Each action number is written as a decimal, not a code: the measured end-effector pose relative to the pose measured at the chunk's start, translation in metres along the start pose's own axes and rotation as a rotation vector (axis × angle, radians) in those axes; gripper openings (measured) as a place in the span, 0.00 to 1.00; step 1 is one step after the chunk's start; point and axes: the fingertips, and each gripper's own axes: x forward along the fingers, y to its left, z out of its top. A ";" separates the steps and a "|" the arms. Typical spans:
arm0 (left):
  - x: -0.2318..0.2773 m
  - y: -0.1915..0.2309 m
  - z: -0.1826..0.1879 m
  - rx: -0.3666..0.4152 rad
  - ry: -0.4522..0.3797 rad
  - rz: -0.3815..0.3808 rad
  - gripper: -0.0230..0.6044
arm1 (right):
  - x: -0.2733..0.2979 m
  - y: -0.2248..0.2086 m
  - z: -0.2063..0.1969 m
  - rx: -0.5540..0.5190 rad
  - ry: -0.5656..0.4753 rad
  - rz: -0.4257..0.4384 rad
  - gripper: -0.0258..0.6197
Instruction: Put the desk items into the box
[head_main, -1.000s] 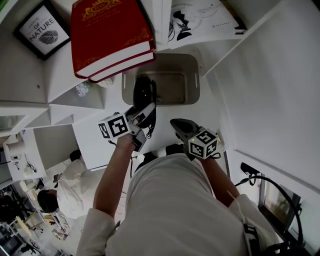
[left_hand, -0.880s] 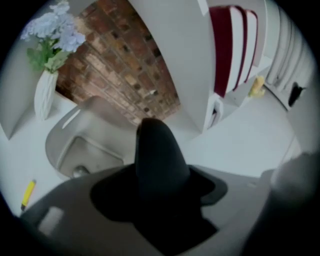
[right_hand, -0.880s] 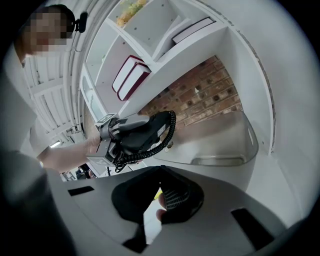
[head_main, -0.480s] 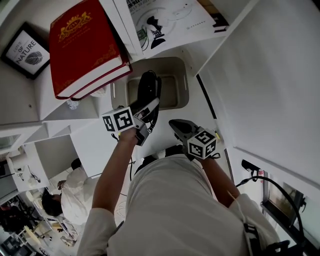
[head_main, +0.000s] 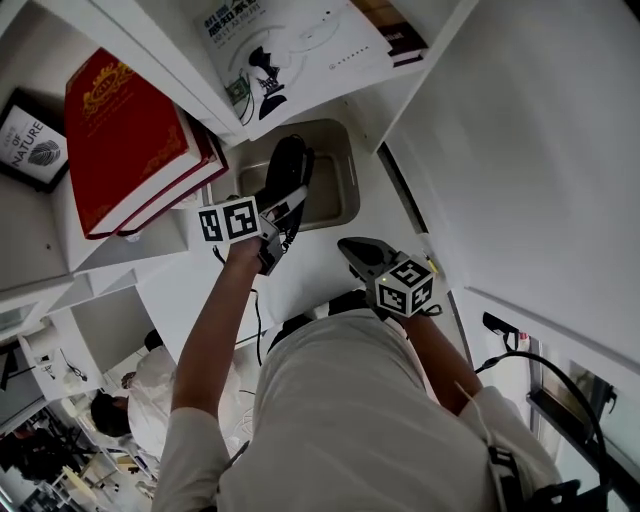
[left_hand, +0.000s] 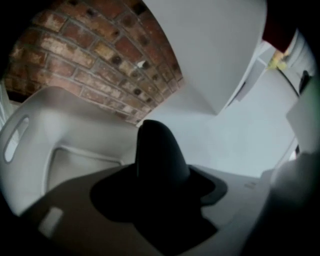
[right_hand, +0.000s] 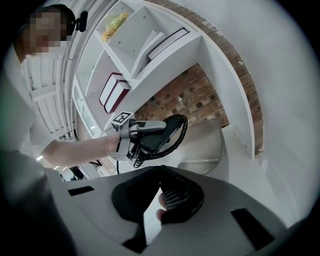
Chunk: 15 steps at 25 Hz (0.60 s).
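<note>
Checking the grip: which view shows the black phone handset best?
Right gripper view: the handset appears side-on, cord and all, in the left gripper. The head view shows it from above, near the box; the left gripper view, just a dark lump.

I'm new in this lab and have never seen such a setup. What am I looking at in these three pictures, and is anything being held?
There is no robot arm here. A person holds a two-jaw gripper in each hand, and the cubes with square markers are part of the grippers. The head view comes from a camera on the person's head, looking steeply down. The two gripper views come from cameras riding on each gripper, looking along its jaws. The left gripper clamps a black handset with a coiled cord, held close to the grey box on the white desk. The right gripper is empty, with its jaws together. Red books sit on a shelf nearby.
</note>
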 end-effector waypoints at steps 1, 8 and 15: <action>0.005 0.002 0.000 0.011 0.022 0.003 0.54 | -0.002 -0.004 0.001 0.005 -0.002 -0.007 0.03; 0.036 0.019 -0.005 0.056 0.154 0.015 0.54 | -0.016 -0.022 0.005 0.031 -0.023 -0.041 0.03; 0.061 0.039 -0.013 0.132 0.273 0.054 0.54 | -0.025 -0.033 0.006 0.043 -0.031 -0.061 0.03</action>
